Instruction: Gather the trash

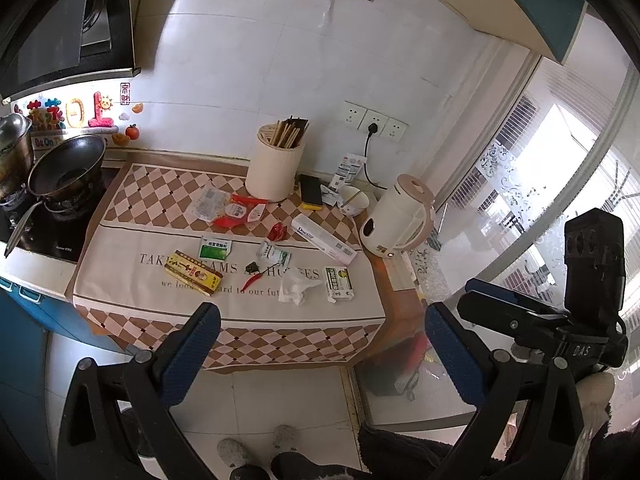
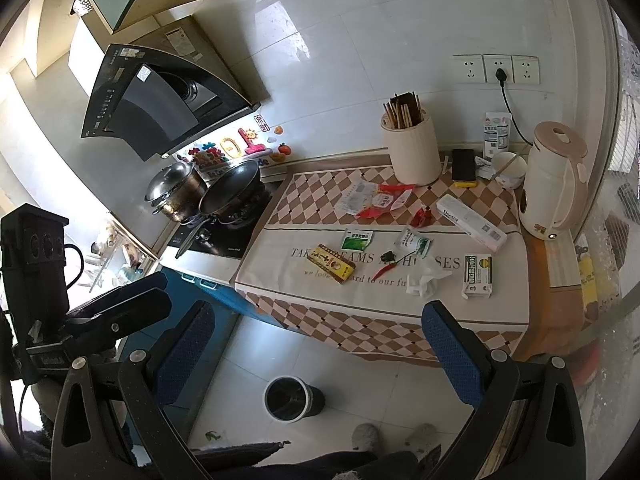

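Note:
Trash lies on the checked cloth [image 1: 132,280] of the counter: a yellow-red box [image 1: 193,272], a green sachet [image 1: 215,249], a crumpled white tissue [image 1: 297,289], a red chilli [image 1: 256,279], a green-white box [image 1: 339,283], a long white box [image 1: 323,237] and red-and-clear wrappers [image 1: 232,208]. The same items show in the right wrist view, such as the tissue [image 2: 426,280] and yellow-red box [image 2: 331,263]. A black bin [image 2: 293,398] stands on the floor. My left gripper [image 1: 320,350] and right gripper [image 2: 320,350] are open and empty, held back from the counter's front edge.
A cream chopstick holder [image 1: 275,168], phone [image 1: 311,191], bowl [image 1: 353,200] and kettle [image 1: 396,218] stand at the counter's back and right. A wok [image 1: 66,170] and pot [image 2: 176,190] sit on the stove at left. The person's feet [image 2: 394,438] are below.

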